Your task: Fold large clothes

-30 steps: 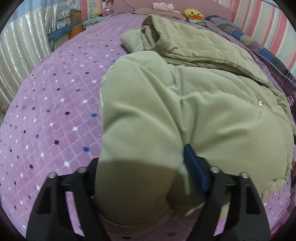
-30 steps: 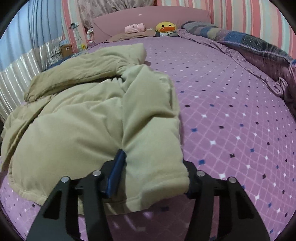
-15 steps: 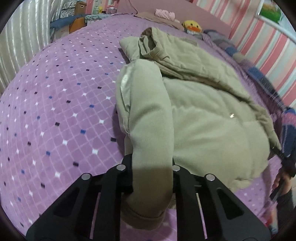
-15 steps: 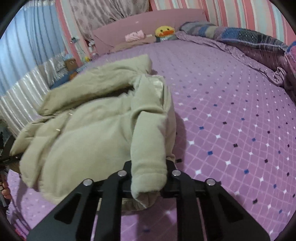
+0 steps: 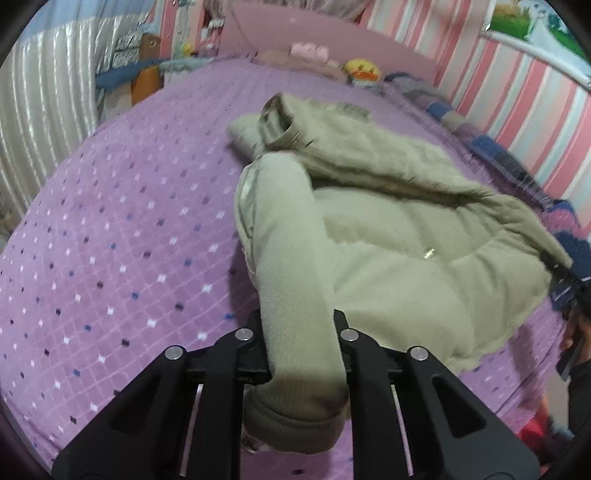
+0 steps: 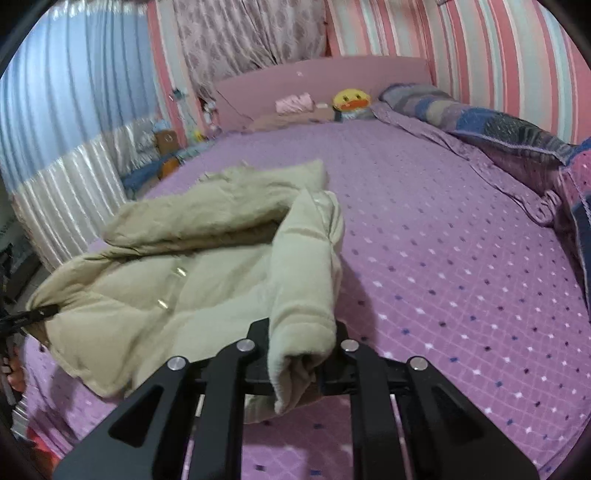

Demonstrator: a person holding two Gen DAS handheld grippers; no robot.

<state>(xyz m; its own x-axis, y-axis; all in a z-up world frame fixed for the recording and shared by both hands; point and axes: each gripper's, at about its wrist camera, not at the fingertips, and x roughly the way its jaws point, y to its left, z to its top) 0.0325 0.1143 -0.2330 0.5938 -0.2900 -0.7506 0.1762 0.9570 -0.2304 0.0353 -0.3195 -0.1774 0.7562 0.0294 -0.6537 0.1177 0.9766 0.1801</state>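
- Both your grippers, left (image 5: 301, 354) and right (image 6: 299, 363), pinch the coat (image 5: 399, 258) tight.
- Pillows (image 6: 480, 125) and a duck toy (image 6: 351, 101) sit far up the bed (image 6: 443, 258).

We find no text, label, brand, number or sign that we can read in either view; the picture high on the striped wall (image 5: 517, 18) is too blurred for us to make out any lettering.

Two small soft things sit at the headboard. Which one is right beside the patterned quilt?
The yellow duck plush: it sits against the rolled quilt. The pink bundle lies on its far side, away from the quilt.
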